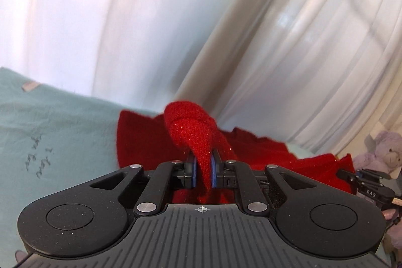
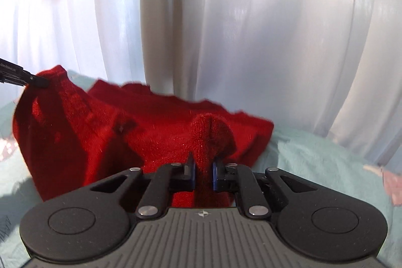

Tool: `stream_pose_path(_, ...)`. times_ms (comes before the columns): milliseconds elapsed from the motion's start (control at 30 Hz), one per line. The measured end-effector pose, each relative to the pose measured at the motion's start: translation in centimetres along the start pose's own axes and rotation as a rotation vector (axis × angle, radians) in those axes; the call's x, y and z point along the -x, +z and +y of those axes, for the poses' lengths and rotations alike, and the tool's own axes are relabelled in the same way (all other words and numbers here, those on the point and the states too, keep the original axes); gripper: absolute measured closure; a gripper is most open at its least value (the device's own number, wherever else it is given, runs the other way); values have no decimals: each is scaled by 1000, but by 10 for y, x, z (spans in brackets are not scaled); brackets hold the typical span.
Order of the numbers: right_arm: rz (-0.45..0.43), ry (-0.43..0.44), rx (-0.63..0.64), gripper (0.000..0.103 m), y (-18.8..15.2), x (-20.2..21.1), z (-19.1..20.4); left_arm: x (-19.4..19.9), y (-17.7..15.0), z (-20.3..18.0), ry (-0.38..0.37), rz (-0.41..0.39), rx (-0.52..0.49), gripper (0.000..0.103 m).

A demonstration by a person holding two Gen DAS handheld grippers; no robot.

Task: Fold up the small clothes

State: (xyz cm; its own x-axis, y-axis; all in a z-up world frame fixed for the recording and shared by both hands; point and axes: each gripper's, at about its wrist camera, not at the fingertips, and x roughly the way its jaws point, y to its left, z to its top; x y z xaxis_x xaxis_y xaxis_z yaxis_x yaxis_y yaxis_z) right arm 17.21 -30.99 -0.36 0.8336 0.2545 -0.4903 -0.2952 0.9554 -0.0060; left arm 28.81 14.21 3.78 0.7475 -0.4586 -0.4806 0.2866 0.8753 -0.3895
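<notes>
I have the red knit sweater [image 2: 155, 132] pinched at two spots and lifted a little off the pale green bedsheet [image 1: 57, 122], with the white curtains [image 2: 251, 29] hanging behind. My left hand-held gripper [image 1: 203, 171] is clenched on a bunched fold of the knit, and my right hand-held gripper [image 2: 203, 173] is clamped on another fold; between the two the garment hangs slack, its lower part resting on the bed. I judge this to be the carry-over step of a fold, edge raised but not yet laid. Next I need to move both grips together at even height, keeping the cloth taut, then lower the held edge squarely before letting go. A lilac teddy bear [image 1: 387, 155] sits off to the right, clear of the path.
</notes>
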Motion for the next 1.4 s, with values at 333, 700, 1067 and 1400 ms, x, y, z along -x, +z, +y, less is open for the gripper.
stream_pose_path(333,-81,-75,-165,91,71,-61,-44,-93,48,26,201,45,-18,90)
stream_pose_path(700,167,-69,-130,78,30,-145,-46,-151,-3,56,227,185,-8,94)
stream_pose_path(1067,-24,-290,-65,93,81,-142,-47,-149,54,42,414,-28,-7,86)
stream_pose_path(1400,9,-166,-39,83,64,-166,-14,-177,9,-9,298,57,-76,46)
